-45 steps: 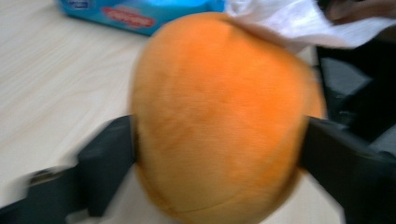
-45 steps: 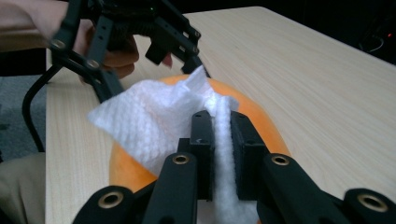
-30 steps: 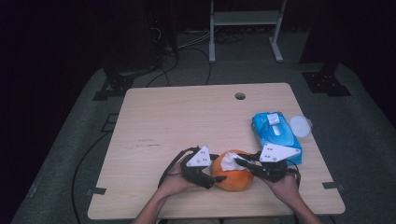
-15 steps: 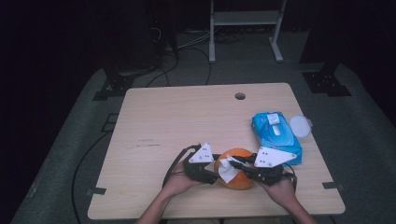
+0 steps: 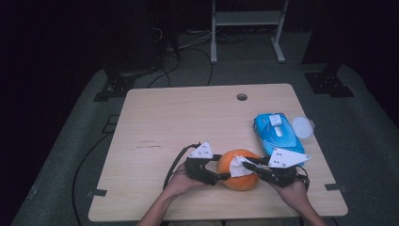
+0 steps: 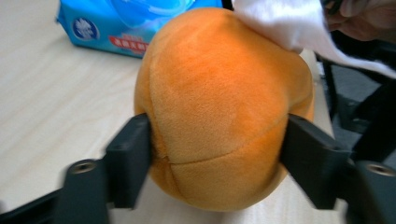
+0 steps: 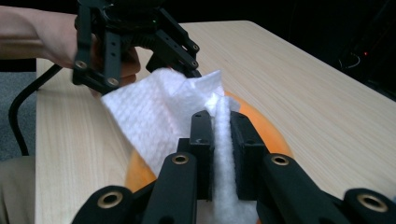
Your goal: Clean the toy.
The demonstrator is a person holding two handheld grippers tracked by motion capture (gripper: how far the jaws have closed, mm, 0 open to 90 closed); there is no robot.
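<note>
Left gripper (image 5: 225, 176) fingers, just opening a little, clamp the orange plush ball (image 6: 219, 107) (on the table (image 5: 188, 122)); right gripper (image 7: 219, 140) fingers pinch a white wipe (image 7: 159, 112) on it

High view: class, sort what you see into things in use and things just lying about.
In use: orange plush ball, white wipe, left gripper, right gripper.
Lying about: blue wipes pack, round white lid.
</note>
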